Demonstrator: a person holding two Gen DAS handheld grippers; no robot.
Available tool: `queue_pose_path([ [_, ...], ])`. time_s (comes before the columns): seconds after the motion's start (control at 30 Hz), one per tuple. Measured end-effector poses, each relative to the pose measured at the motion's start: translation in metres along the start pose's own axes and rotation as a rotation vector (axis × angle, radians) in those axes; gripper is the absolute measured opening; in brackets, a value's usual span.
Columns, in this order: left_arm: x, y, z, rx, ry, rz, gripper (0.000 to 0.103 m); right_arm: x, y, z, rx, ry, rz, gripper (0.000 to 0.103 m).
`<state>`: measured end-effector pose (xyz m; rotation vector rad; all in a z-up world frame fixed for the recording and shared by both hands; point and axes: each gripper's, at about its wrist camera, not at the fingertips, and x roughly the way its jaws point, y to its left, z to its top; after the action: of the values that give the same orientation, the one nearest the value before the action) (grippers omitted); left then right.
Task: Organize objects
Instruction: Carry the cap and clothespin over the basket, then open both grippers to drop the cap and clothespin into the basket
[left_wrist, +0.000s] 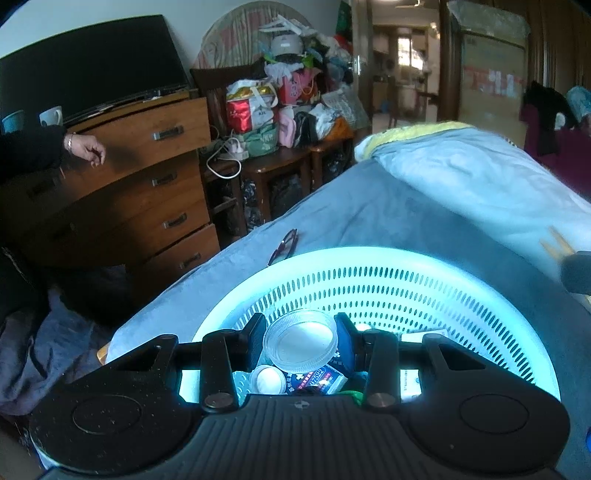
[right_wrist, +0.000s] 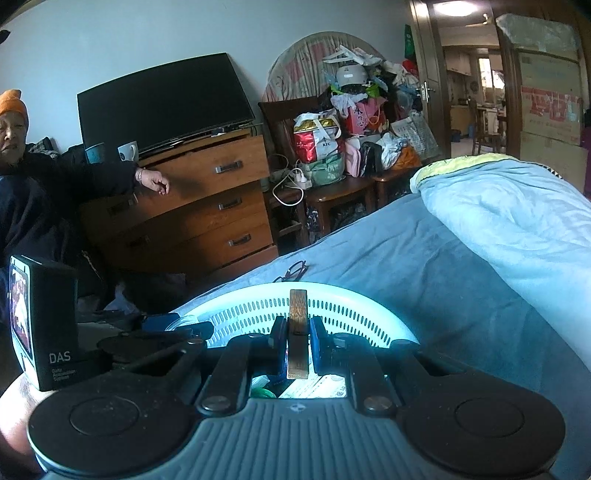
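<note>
A pale perforated basket (left_wrist: 388, 280) rests on the blue bedspread. Over it my left gripper (left_wrist: 301, 341) is shut on a round clear plastic lid (left_wrist: 301, 343), held between the two pads. Below the lid in the basket lie a small white round pot (left_wrist: 268, 380), a printed packet (left_wrist: 321, 382) and a white box (left_wrist: 410, 384). My right gripper (right_wrist: 297, 339) is shut on a wooden clothespin (right_wrist: 297, 332) that stands upright above the near side of the basket (right_wrist: 332, 295). The left gripper's body with its screen (right_wrist: 40, 328) shows at the left of the right wrist view.
Dark-framed glasses (left_wrist: 282, 245) lie on the bed just beyond the basket. A folded blue quilt (left_wrist: 480, 173) fills the right. A wooden chest of drawers (left_wrist: 147, 192) with a TV stands left, where a seated person's hand (left_wrist: 86, 147) rests. Bags are piled on a chair behind.
</note>
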<state>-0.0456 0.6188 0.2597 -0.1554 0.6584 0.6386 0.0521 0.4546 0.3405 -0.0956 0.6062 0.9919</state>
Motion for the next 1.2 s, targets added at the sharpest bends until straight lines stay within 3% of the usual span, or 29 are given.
queue_pose_path([
  [1.2, 0.016, 0.005, -0.004, 0.005, 0.023, 0.010, 0.041, 0.032, 0.001, -0.012, 0.013, 0.031, 0.004, 0.015],
])
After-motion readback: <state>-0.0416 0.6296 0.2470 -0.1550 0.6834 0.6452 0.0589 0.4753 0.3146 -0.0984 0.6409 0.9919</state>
